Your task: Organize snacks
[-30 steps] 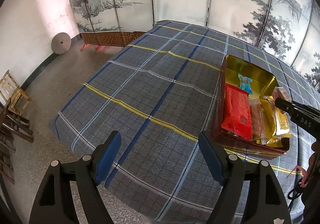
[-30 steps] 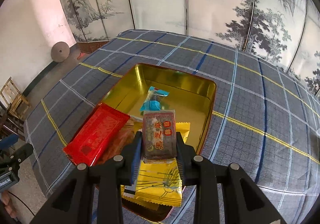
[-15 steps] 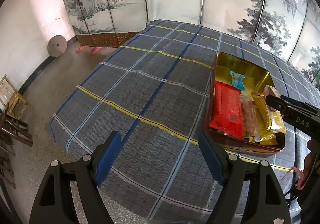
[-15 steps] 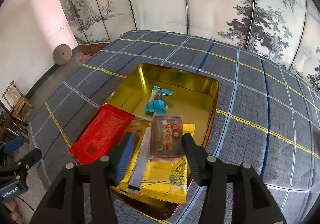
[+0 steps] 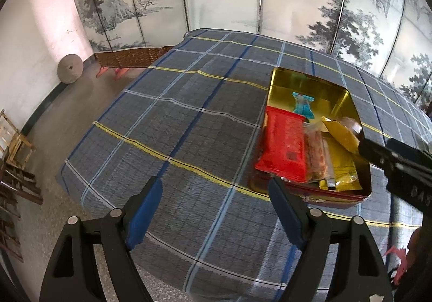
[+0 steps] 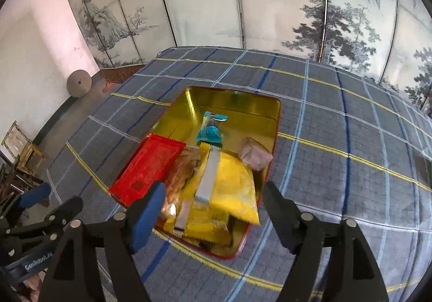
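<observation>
The right gripper [image 6: 213,213], jaws opening and empty, hangs over the tin's [image 6: 275,124] near end, the left gripper [image 5: 216,210] likewise opening; apparently release, next another snack.

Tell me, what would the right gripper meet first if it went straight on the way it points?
Probably the yellow packet in the tin; it lies between the opening jaws of the right gripper. Depth is unclear.
</observation>
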`<state>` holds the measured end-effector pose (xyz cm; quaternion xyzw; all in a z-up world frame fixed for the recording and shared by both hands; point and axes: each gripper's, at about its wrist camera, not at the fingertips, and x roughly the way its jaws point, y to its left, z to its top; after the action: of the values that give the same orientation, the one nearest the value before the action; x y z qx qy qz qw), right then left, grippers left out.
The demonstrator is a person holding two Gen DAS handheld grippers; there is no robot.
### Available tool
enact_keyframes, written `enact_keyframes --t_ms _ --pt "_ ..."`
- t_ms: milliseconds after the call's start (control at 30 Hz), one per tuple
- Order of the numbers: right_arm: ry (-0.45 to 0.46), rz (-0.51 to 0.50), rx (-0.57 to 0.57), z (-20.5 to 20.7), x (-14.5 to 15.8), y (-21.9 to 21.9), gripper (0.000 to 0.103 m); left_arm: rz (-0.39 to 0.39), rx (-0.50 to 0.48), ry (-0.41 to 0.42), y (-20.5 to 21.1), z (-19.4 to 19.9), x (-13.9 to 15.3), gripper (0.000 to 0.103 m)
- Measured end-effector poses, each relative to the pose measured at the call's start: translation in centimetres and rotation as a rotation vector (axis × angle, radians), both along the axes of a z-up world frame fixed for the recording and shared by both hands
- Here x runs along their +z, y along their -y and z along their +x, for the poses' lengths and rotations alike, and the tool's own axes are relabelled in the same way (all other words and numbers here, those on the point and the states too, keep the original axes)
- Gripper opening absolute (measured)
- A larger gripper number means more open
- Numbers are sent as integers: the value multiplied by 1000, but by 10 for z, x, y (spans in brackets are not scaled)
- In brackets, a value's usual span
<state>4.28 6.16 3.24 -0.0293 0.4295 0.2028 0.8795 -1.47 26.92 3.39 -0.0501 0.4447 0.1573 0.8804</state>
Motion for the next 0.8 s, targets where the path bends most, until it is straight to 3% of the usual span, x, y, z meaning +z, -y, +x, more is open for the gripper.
enact_keyframes --t_ms 800 --pt "-1 -105 -36 -34 -12 22 79 23 -69 3 41 2 5 81"
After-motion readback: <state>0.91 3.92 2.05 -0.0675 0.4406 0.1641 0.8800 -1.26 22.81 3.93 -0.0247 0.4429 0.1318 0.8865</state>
